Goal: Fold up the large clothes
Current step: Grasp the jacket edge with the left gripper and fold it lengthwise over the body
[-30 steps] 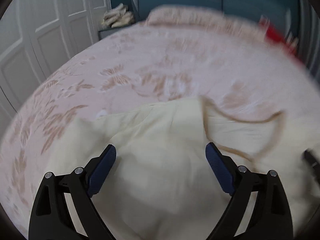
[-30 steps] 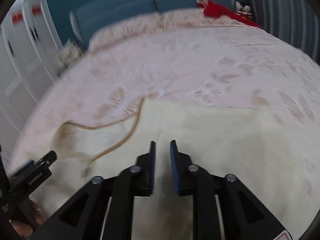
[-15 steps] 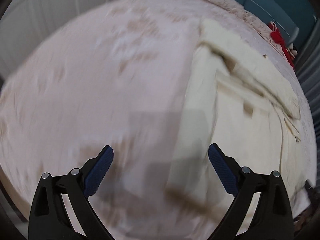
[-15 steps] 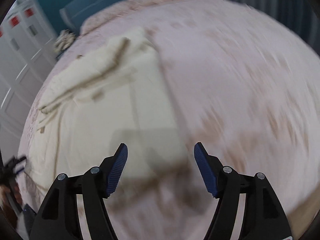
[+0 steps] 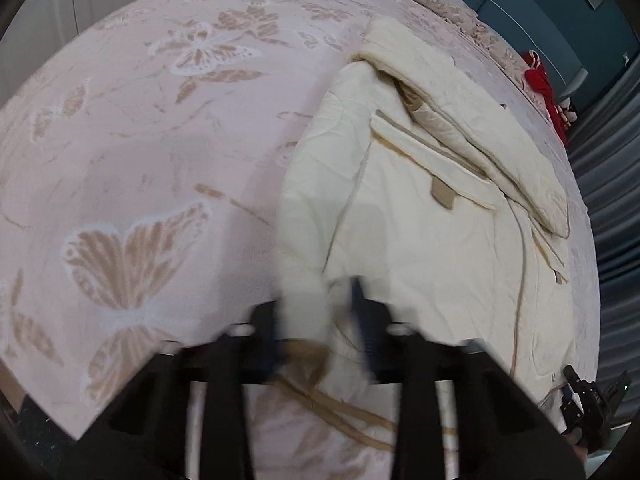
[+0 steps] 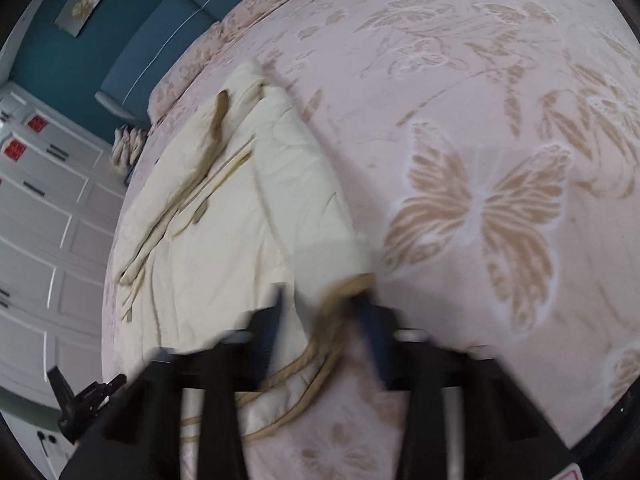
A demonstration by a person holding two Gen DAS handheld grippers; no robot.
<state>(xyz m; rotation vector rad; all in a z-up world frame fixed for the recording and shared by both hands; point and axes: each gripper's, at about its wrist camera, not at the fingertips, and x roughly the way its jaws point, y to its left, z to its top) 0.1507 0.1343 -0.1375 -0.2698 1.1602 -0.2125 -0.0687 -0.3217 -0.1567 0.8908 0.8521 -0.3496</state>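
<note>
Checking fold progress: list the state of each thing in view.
cream garment: spread flat on the bed, sleeve folded across.
left gripper: closing, garment's edge between its jaws.
right gripper: closing, tan-trimmed corner between its jaws.
bedspread: smooth.

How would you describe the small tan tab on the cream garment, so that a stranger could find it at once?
Start from the pink bedspread with butterfly patterns, then find the cream garment spread on it. Near its middle a flap with tan piping lies slantwise, and the tan tab hangs from that flap's lower edge. It is the only solid tan patch there; the other tan marks are thin lines.
</note>
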